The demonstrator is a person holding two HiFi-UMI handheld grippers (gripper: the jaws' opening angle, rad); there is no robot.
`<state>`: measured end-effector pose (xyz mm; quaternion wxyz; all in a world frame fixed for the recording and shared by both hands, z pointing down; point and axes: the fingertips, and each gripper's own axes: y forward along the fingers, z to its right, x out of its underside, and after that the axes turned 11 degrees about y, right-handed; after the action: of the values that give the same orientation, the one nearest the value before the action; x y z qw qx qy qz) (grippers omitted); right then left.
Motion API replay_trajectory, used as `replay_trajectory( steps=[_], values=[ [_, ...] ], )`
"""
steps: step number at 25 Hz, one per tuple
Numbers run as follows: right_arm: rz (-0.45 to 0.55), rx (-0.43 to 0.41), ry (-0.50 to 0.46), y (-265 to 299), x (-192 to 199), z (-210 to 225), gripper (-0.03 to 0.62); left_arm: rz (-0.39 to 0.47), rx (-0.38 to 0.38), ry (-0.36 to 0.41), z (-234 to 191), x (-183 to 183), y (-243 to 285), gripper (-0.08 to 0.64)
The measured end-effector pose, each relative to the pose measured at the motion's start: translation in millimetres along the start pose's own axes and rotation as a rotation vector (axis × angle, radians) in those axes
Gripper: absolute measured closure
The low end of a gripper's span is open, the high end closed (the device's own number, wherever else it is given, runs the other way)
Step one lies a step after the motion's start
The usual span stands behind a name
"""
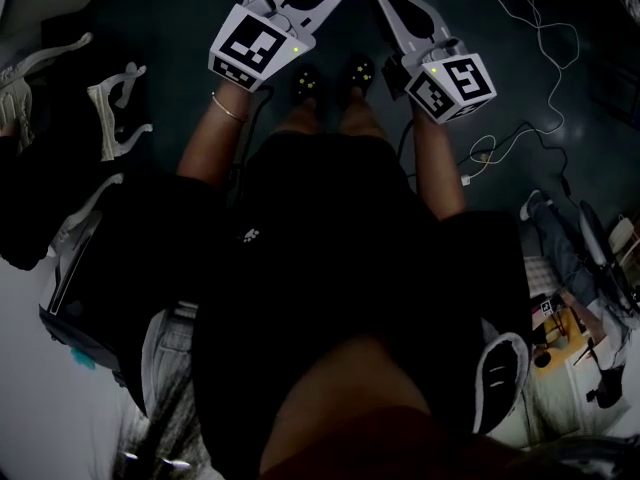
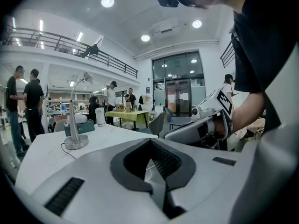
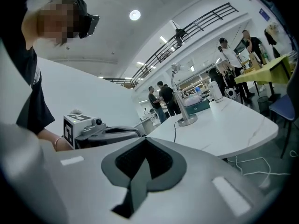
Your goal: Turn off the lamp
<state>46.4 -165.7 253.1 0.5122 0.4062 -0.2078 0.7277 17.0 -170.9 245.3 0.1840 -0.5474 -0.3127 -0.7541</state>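
The head view is dim and mostly filled by the person's dark clothing (image 1: 330, 268). Only the two marker cubes (image 1: 255, 43), the forearms (image 1: 215, 133) and a stretch of dark floor (image 1: 170, 8) with a white cable (image 1: 540, 28) stand out. Things at that view's edges are too dark to name.

The lamp (image 2: 74, 120) shows only in the two gripper views. It stands on a white desk (image 2: 42, 160), well apart from both claws. It has a round metal base, a thin upright stem and a small head bent over at the top. Its cord (image 2: 65, 150) trails from the base across the desk top. Against the bright ceiling lights I cannot tell whether the head is lit. Just behind the base lies a teal box (image 2: 80, 127), with a white container (image 2: 100, 116) near it.

The left claw (image 2: 152, 146) is closed, its dark pads meeting with nothing between them. The right claw (image 3: 145, 146) is likewise closed and empty. Both are held in the air short of the desk, side by side, and each gripper view catches the other gripper at its side.

The left gripper view has the lamp on its left, with tall glass doors (image 2: 180, 85) beyond. The right gripper view shows the lamp farther off. It also shows the desk's rounded corner and loose cables (image 3: 252, 164) on the floor beneath, which the left one does not. People (image 2: 28, 101) in the background are small and indistinct.
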Motion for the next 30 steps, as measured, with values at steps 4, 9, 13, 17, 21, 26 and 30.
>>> replay_trajectory(
  steps=[4, 9, 13, 17, 21, 26, 30],
  values=[
    [0.001, -0.021, -0.027, -5, -10, -13, 0.592, 0.020, 0.033, 0.020, 0, -18, -4, 0.554],
    [0.015, -0.018, -0.030, -12, -20, -20, 0.592, 0.056, 0.011, -0.017, -1, -33, -11, 0.554],
    [0.016, -0.046, -0.039, -10, -23, -37, 0.592, 0.063, 0.026, -0.046, 1, -36, -24, 0.554],
    [0.007, -0.068, -0.052, -8, -25, -48, 0.592, 0.065, 0.054, -0.066, 9, -36, -36, 0.554],
    [-0.011, -0.089, -0.061, -6, -23, -57, 0.592, 0.027, 0.037, -0.099, 8, -28, -49, 0.554],
    [-0.041, -0.108, -0.066, -5, -19, -66, 0.592, 0.028, 0.019, -0.151, 5, -29, -70, 0.554],
    [-0.039, -0.122, -0.065, -3, -19, -74, 0.592, 0.012, -0.002, -0.143, 5, -32, -85, 0.554]
  ],
)
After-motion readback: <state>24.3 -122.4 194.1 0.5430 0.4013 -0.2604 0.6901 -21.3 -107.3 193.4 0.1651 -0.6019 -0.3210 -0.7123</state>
